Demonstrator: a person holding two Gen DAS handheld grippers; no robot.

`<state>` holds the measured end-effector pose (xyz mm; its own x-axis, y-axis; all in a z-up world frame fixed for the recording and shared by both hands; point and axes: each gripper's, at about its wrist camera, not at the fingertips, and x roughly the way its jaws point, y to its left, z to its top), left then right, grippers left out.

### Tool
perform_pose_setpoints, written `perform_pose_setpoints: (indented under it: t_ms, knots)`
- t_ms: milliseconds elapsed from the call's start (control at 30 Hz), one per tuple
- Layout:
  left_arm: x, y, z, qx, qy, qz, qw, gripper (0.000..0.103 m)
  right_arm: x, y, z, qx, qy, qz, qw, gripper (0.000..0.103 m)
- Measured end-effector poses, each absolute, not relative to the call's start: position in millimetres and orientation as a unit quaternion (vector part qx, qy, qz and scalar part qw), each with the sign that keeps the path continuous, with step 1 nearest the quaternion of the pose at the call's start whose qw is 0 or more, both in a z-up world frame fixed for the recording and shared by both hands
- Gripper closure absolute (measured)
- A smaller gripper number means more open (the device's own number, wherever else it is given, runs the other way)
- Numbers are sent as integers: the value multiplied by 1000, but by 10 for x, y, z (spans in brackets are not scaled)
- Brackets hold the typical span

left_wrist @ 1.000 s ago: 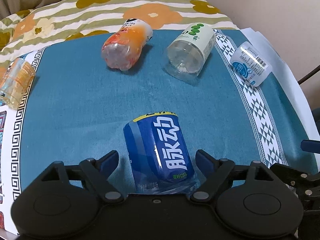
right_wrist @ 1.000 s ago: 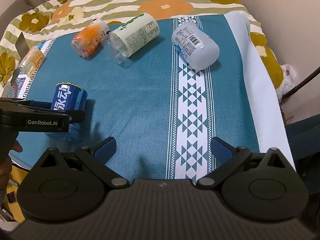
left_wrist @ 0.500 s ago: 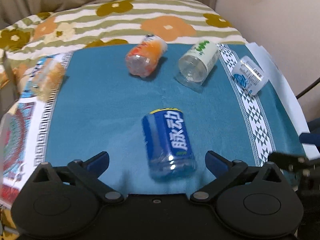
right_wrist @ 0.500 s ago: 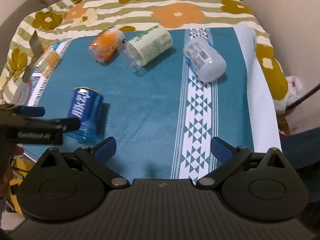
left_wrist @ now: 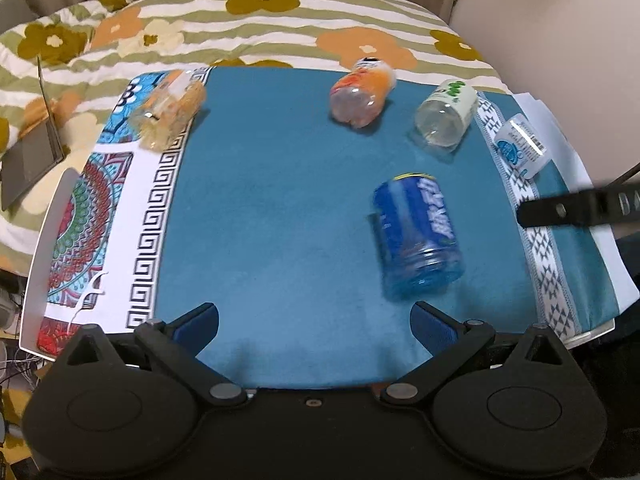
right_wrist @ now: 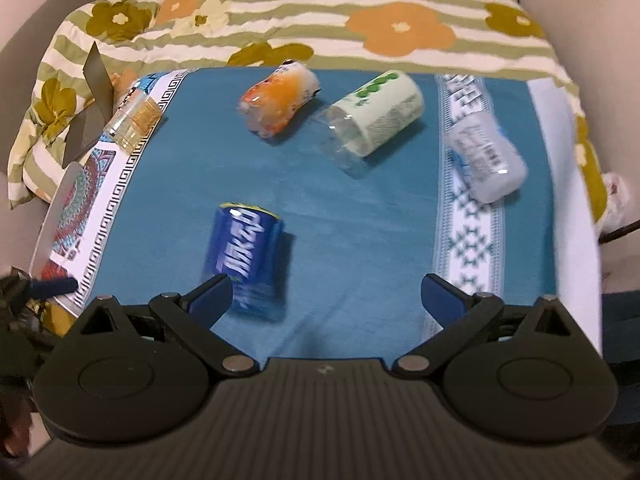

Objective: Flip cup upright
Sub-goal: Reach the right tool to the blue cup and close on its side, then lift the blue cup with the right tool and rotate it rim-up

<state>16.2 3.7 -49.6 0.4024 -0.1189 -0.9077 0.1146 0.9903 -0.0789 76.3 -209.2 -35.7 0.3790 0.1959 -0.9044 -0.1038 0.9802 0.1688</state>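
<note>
A blue-labelled clear plastic cup [left_wrist: 418,236] stands on the teal cloth, its yellow-rimmed end up; it also shows in the right wrist view [right_wrist: 246,256]. Other cups lie on their sides: an orange one [left_wrist: 362,94] [right_wrist: 280,98], a white-and-green one [left_wrist: 446,116] [right_wrist: 374,116], a white one with blue print [left_wrist: 520,146] [right_wrist: 486,160] and a yellowish one [left_wrist: 172,110] [right_wrist: 134,118]. My left gripper [left_wrist: 314,322] is open and empty, left of and nearer than the blue cup. My right gripper [right_wrist: 326,294] is open and empty, the blue cup by its left finger.
The teal cloth [left_wrist: 260,208] covers a tray with patterned borders; its front edge is close to both grippers. A flowered striped blanket [left_wrist: 280,28] lies behind. A dark flat device [left_wrist: 30,152] sits at far left. A wall stands at right.
My left gripper has let go of the blue cup and pulled back and to the left. The right gripper has also drawn back and shifted left toward the blue cup.
</note>
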Motion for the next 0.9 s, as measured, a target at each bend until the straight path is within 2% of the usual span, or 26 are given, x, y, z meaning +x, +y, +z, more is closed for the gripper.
perform_pose_setpoints:
  t_ms: [433,600,767,833,900]
  knots:
    - [243,759,-778,-29,567,-90,818,0,1499,-1463,-793,46,618,96,779,0]
    - [258,888,-844,-38,575,-91,812,0,1658,-1433,-943,64,644,96,756,12]
    - [276,958,-862,-57,579,-86,809,0,1720,-1431,-1042,75,661,91,741,17]
    - [286,962,-856,-60,580,-86,808,0,1729,-1420,-1066,78,665,93,737,24]
    - [305,970,-855,-62,580,-86,808,0,1732,-1422,-1071,79,666,93,736,24]
